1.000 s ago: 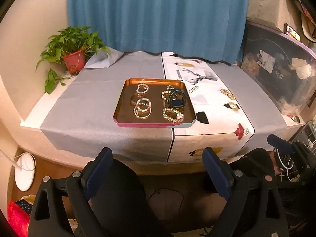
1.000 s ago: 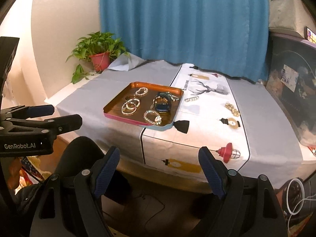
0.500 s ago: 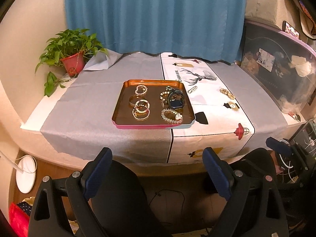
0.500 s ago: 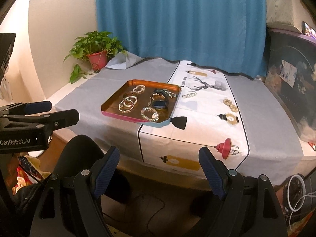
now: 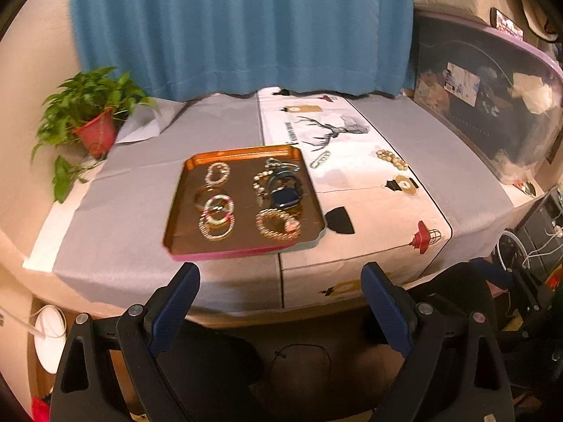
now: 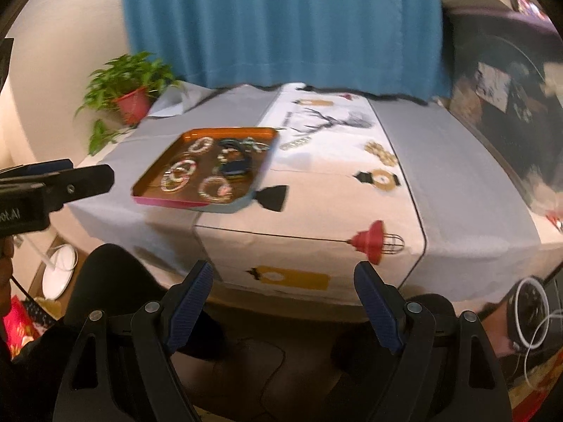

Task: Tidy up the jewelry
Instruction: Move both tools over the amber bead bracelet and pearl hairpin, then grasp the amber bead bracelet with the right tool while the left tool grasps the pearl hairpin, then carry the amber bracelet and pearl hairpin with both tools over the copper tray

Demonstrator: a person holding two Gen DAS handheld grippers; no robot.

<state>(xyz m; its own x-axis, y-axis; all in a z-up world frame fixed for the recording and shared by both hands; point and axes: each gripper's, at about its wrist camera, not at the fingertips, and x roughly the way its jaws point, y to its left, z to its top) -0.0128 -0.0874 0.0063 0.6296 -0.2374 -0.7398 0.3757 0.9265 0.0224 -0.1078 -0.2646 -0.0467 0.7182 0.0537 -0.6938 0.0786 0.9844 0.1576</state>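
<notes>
- At your far left, a potted plant (image 5: 93, 116) in a red pot sits at the back corner of the table (image 5: 116, 246), against the wall and beside the blue curtain (image 5: 239, 28).
- Your left gripper (image 5: 281, 302) hangs short of the table's near edge with its fingers spread wide and nothing between them. In the right wrist view it shows at the left border (image 6: 52, 183), level with the tabletop.
- Ahead of it lies the orange tray (image 5: 177, 207), flat on the grey cloth with its right edge over the white printed runner (image 5: 373, 207). It holds several beaded bracelets (image 5: 216, 216) on its left half and a dark blue watch (image 5: 285, 195) amid more bracelets on its right half.
- Just right of the tray, on the runner, lies a small chain piece (image 5: 320, 159), apart from the tray's rim.
- Further right on the runner sits a pearl bracelet (image 5: 391, 159), well apart from the tray.
- Your right gripper (image 6: 283, 297) is also spread wide and carrying nothing, short of the table's front edge, facing the runner.
</notes>
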